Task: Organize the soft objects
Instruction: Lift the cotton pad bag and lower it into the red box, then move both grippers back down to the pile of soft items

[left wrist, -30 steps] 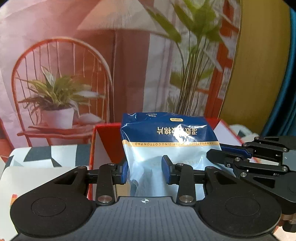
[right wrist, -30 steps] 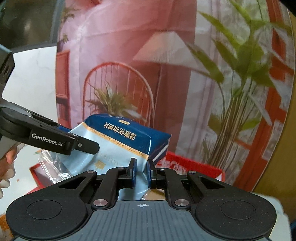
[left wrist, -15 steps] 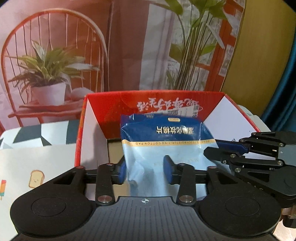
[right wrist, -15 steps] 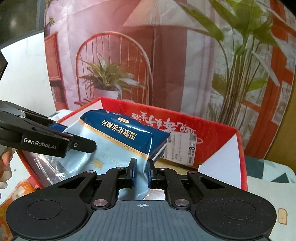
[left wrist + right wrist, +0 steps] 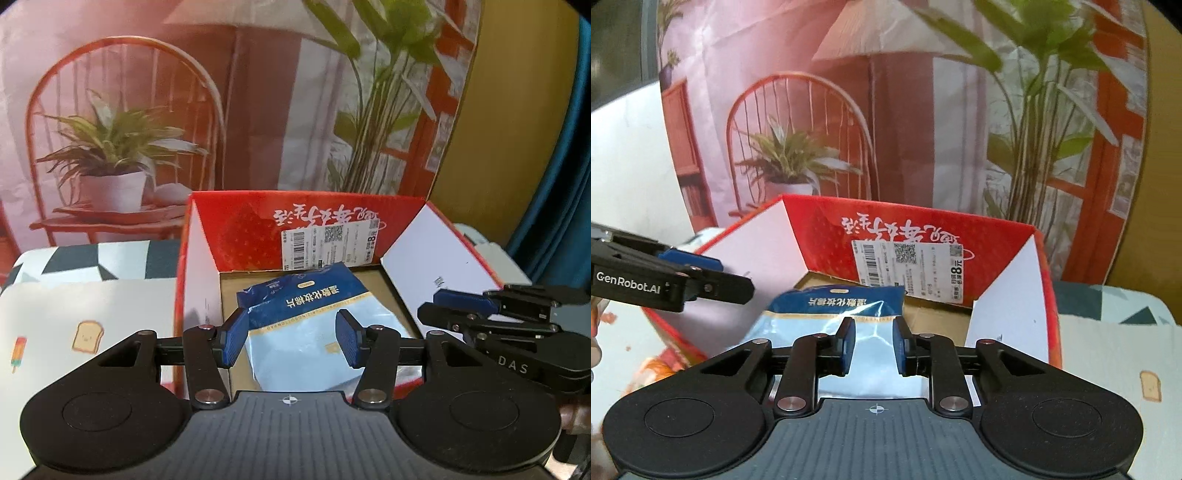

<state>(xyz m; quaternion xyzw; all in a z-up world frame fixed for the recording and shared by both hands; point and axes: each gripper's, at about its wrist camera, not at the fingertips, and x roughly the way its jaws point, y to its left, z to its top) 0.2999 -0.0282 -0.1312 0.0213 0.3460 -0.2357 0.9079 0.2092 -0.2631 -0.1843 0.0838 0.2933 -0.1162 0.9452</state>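
Left wrist: cotton pad pack (image 5: 314,325) lies in red box (image 5: 243,229), both tools opening.

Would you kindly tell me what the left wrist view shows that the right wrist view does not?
Only the left wrist view shows the popsicle drawing on the white tablecloth and the teal curtain.

Only the right wrist view shows the orange packaging beside the box.

Both show the blue cotton pad packet lying inside the red cardboard box, with the opening left gripper and right gripper clear of it.
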